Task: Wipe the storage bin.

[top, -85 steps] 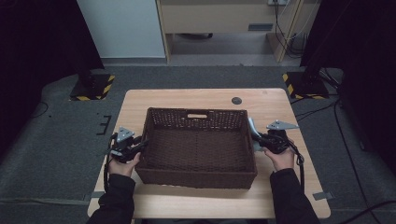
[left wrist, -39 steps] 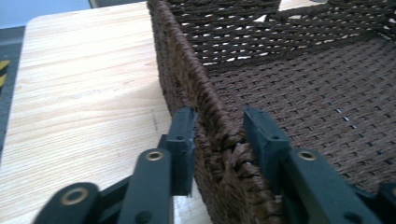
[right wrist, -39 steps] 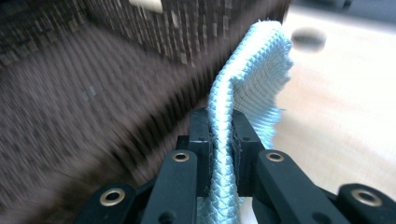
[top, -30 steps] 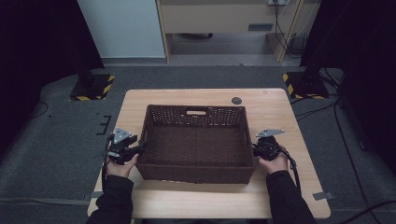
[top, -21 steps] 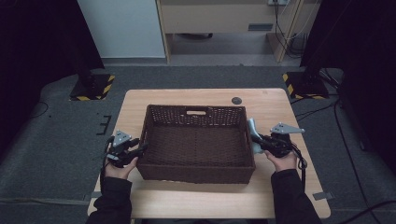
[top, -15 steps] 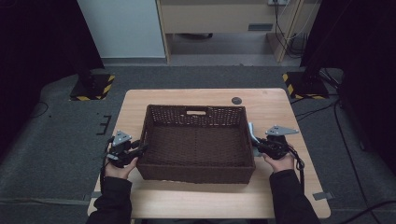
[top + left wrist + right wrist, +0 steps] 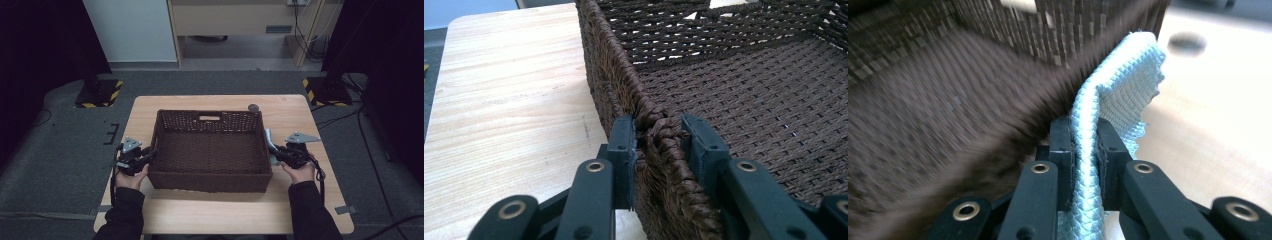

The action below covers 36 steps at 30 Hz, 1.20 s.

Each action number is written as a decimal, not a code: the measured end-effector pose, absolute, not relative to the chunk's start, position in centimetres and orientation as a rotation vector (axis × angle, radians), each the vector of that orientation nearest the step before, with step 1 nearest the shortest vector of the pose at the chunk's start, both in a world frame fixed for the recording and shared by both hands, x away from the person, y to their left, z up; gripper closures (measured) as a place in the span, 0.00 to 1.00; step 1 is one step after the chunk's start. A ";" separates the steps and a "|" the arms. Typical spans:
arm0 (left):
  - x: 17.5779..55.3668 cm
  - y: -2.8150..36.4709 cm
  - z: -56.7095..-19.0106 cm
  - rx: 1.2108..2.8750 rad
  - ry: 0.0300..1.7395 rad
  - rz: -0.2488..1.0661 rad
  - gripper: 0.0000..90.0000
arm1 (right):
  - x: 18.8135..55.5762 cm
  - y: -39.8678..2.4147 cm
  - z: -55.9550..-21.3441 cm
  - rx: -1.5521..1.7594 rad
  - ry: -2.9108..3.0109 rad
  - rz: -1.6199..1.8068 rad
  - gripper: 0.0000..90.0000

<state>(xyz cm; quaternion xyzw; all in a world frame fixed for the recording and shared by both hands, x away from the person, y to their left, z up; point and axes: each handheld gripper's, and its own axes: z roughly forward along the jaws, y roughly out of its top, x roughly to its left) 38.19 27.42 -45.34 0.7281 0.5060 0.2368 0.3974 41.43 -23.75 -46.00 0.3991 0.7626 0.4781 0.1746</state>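
Dark brown wicker basket (image 7: 210,150) sits mid-table on the light wooden table (image 7: 290,107), long sides left-right, a handle slot in its far wall. Inside looks bare in the high view.

Left gripper (image 7: 146,157) at the basket's left wall, near the front corner, held by the person's left hand (image 7: 131,177). In the left gripper view its 2 black jaws straddle the braided rim (image 7: 658,131): 1 jaw outside the wall, 1 inside. Outer jaw touches the weave; a slight gap shows at the inner jaw, so the jaws are apart around the rim, not clamped tight.

Right gripper (image 7: 274,152) just beside the basket's right wall, held by the right hand (image 7: 299,172), grey three-cornered plate on top. Its jaws are closed on a light blue woven cloth (image 7: 1118,95), pinched flat between them; the cloth stands up past the jaws and folds over at the top. In the high view the cloth (image 7: 270,145) shows as a pale strip against the basket's right rim, outside the wall or over it, cannot tell which. Basket side in the right gripper view is blurred.

Small dark round object (image 7: 253,107) lies on the table behind the basket's far right corner, apart from it.

Both sleeves dark.
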 end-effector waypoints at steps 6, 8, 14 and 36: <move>38.4 27.5 -45.3 1.840 1.295 0.625 0.68 | 41.4 -23.8 -45.9 1.118 2.173 1.339 0.91; 38.3 27.6 -45.4 1.835 1.292 0.640 0.62 | 41.7 -23.6 -46.9 1.139 2.226 1.277 0.91; 37.7 27.9 -45.3 1.838 1.264 0.644 0.50 | 42.7 -22.7 -50.4 1.226 2.376 1.098 0.91; 37.4 27.5 -45.4 1.851 1.259 0.593 0.75 | 41.7 -22.8 -49.7 1.192 2.354 1.157 0.91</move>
